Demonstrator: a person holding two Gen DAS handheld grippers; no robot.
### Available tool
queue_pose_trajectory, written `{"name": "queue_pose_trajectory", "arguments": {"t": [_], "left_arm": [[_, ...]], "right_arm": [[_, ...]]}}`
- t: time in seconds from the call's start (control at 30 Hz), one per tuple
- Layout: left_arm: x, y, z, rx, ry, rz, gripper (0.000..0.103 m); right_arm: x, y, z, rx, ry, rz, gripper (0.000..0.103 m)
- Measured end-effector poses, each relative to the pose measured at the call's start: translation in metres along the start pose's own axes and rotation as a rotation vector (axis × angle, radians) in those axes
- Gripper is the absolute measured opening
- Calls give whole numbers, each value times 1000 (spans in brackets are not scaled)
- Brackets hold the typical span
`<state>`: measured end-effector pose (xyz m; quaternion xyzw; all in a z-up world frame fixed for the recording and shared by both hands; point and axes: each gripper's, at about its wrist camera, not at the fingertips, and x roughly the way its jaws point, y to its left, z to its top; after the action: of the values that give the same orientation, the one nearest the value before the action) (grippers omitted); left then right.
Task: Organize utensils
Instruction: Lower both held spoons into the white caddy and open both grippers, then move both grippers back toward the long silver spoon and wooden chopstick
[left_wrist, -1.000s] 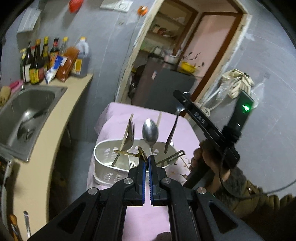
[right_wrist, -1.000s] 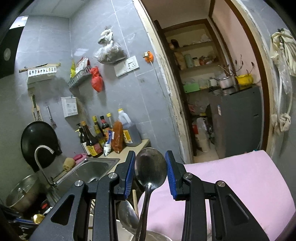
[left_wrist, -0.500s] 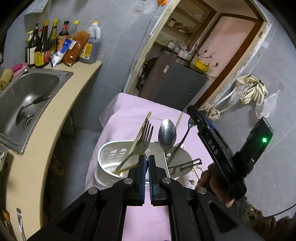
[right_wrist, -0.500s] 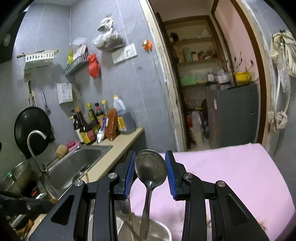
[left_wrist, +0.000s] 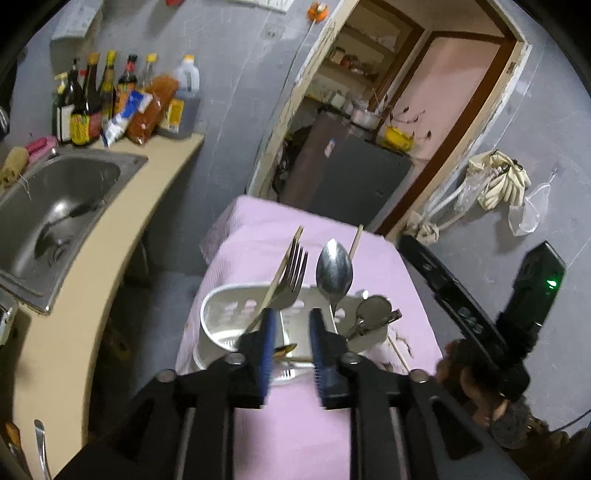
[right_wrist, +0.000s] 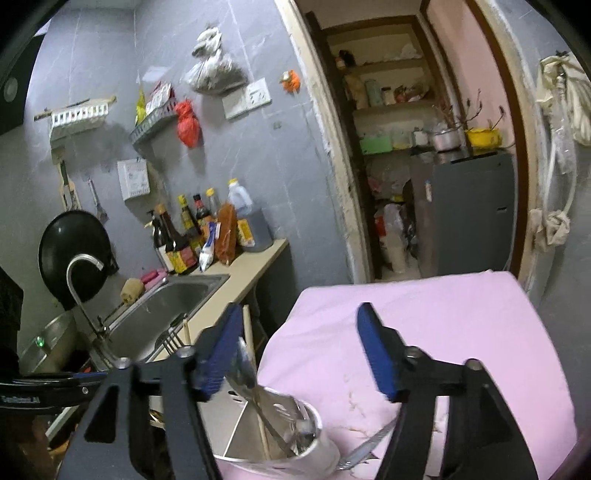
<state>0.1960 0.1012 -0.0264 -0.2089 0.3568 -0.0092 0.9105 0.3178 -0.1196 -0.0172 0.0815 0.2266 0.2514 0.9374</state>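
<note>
A white slotted utensil holder (left_wrist: 221, 314) stands on the pink cloth (left_wrist: 266, 229). A fork (left_wrist: 293, 271), a spoon (left_wrist: 334, 269) and chopsticks stand upright in it. My left gripper (left_wrist: 291, 354) hovers just before the holder, its jaws opening on a narrow gap with nothing pressed between them. My right gripper (right_wrist: 299, 354) is over the holder's (right_wrist: 314, 439) right end, its jaws opening wide. The spoon (right_wrist: 245, 365) it held leans loose in the holder beside its left finger. In the left wrist view the right gripper's body (left_wrist: 461, 306) shows at the right.
A steel sink (left_wrist: 55, 221) and a counter with several sauce bottles (left_wrist: 110, 107) run along the left. A grey fridge (left_wrist: 351, 177) stands in the doorway beyond the table. A chopstick (left_wrist: 400, 356) and a metal utensil (right_wrist: 364, 448) lie on the cloth beside the holder.
The right jaws have spread and let the spoon drop into the holder. The left jaws, shut before, have parted a little.
</note>
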Motion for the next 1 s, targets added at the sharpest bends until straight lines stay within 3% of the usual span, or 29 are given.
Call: {"name": "queue_pose_trajectory", "arguments": {"t": [0.1,0.23,0.37,0.5,0.67,1.0], "left_arm": [[-6,-10,2,18,-65,17,32],[-14,-25,6,36,-150,48,66],[-22,-45,9,74,-243,104,87],[-26,-69,6,127,-328,179,94],[-30,-99,-6,180,-417,237,99],[-12,-154,-28,251,-423,216,100]], "right_arm": [[-16,-7,9,-7,-18,-28,65],[-42,-18,22,-20,-53,-72,79],[-66,-31,31,-37,-69,-118,88],[-90,-45,35,-68,-97,-162,98],[-118,-61,36,-105,-124,-197,100],[-154,-107,41,-120,-147,-236,101]]}}
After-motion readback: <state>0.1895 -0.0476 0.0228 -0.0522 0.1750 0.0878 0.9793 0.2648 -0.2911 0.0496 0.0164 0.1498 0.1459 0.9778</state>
